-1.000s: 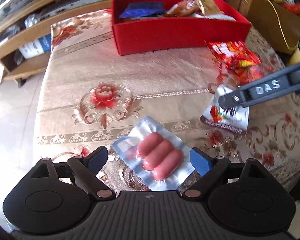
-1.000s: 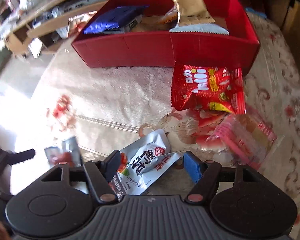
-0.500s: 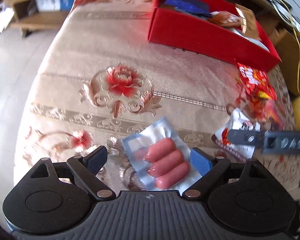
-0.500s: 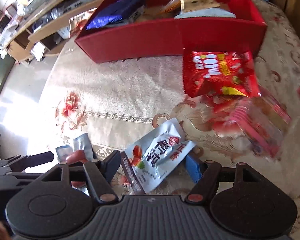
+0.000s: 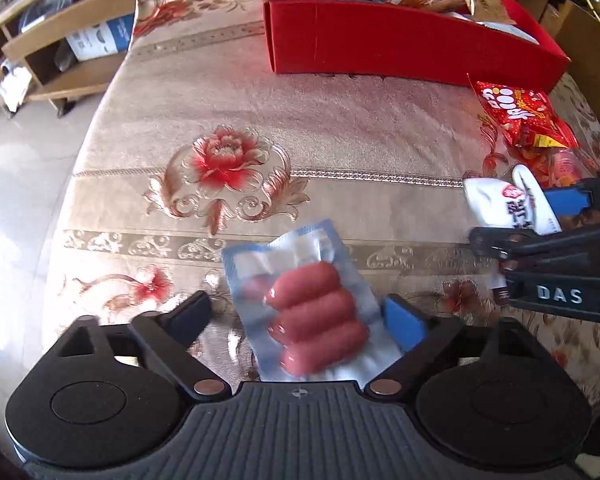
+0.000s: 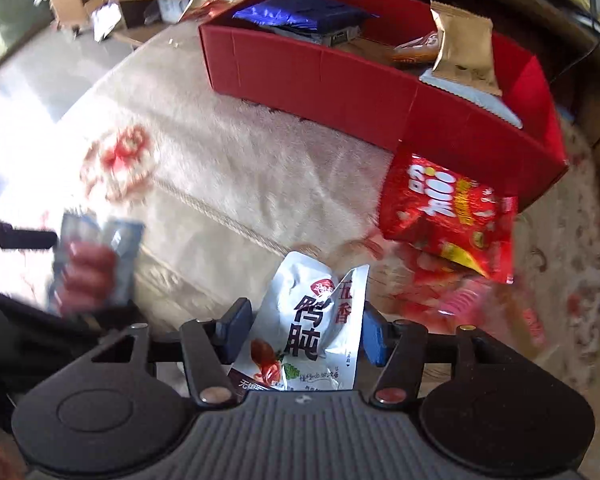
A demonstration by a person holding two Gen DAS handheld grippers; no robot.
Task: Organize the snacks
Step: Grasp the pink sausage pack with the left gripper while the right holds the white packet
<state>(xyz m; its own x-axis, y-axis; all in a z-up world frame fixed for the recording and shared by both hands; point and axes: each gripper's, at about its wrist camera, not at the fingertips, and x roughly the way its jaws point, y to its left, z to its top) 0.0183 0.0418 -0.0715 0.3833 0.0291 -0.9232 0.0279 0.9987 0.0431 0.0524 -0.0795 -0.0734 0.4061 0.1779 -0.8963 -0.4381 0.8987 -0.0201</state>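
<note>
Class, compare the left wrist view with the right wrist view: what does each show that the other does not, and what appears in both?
Only the left wrist view shows the right gripper from outside, its jaws, which have just been closing, around the white pouch, and the "DAS" lettering.

Only the right wrist view shows the pouch's printed front and the tan packet upright in the box.

Both show the red box, sausage pack, red snack bag and floral tablecloth.
</note>
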